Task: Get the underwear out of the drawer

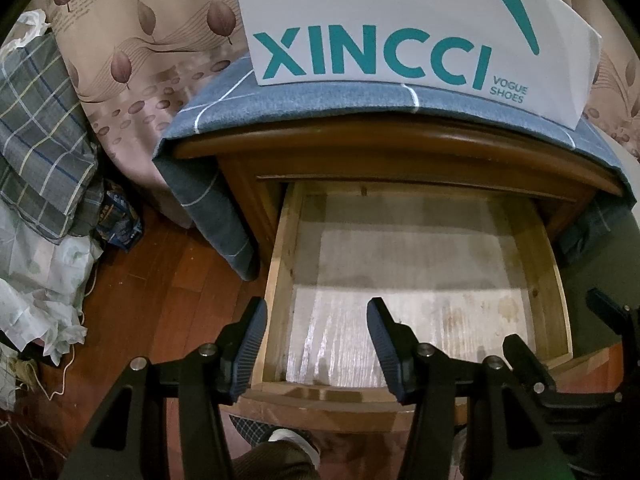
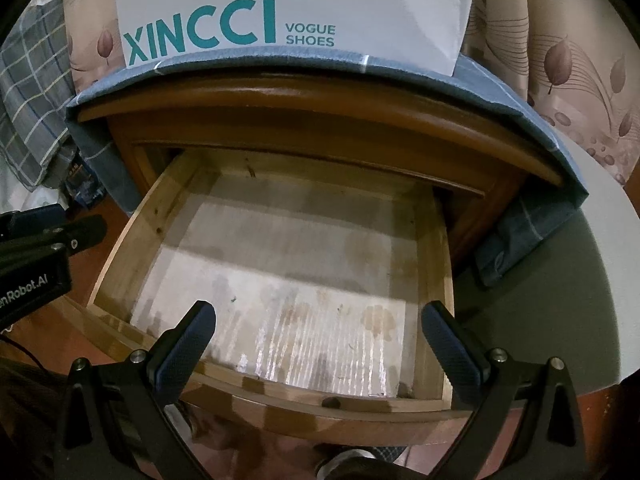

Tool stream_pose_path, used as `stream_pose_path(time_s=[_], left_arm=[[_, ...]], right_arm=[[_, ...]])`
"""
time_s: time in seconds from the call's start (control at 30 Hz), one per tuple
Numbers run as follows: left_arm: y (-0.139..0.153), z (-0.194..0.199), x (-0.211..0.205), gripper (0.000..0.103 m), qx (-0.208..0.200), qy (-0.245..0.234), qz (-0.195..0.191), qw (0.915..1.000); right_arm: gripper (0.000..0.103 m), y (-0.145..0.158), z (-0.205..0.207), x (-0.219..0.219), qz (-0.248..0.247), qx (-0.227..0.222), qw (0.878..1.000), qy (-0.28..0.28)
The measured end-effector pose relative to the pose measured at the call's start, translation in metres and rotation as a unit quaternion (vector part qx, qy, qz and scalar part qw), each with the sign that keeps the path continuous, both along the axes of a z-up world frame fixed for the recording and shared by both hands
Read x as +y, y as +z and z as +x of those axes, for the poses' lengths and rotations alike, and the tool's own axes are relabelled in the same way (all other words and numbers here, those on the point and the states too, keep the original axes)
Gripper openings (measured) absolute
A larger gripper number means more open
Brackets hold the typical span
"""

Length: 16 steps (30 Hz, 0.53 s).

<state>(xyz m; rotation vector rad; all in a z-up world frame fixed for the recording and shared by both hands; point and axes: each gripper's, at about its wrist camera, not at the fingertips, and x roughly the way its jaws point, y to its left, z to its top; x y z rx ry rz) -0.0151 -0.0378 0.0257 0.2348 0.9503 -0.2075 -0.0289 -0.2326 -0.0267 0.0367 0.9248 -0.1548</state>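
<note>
The wooden drawer [image 1: 276, 280] of the nightstand is pulled out, and its pale lined bottom [image 2: 280, 280] lies bare and stained. No underwear shows in either view. My left gripper [image 1: 316, 312] hovers open over the drawer's front left corner, one finger outside the left wall, with nothing between its pads. My right gripper [image 2: 320, 316] hangs open above the drawer's front edge, also holding nothing. In the right wrist view, the left gripper's body [image 2: 48, 236] shows at the left edge. The right gripper's fingers [image 1: 524, 356] show at the right of the left wrist view.
A white XINCCI shoe box [image 1: 400, 20] stands on the blue checked cloth [image 1: 248, 100] covering the nightstand top. Leaf-patterned curtain [image 1: 140, 40] hangs behind. Plaid fabric [image 1: 40, 140] and plastic bags are piled at left on the wooden floor [image 1: 172, 280]. A pale round surface [image 2: 580, 280] lies at right.
</note>
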Motion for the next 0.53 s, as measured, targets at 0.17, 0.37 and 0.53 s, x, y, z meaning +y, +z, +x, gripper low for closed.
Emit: stream_pose_path(time_s=[0.17, 0.37, 0.53], left_arm=[[0.0, -0.0001, -0.0002, 0.053, -0.002, 0.001, 0.002, 1.0], [0.0017, -0.001, 0.0013, 0.053, -0.004, 0.003, 0.005, 1.0], [0.0041, -0.0006, 0.0042, 0.053, -0.006, 0.004, 0.0, 1.0]], right_arm=[[0.102, -0.0008, 0.0, -0.0004, -0.001, 0.0, 1.0, 0.0], [0.102, -0.001, -0.0006, -0.0004, -0.004, 0.0, 1.0, -0.001], [0.102, -0.0009, -0.0007, -0.0003, -0.004, -0.001, 1.0, -0.001]])
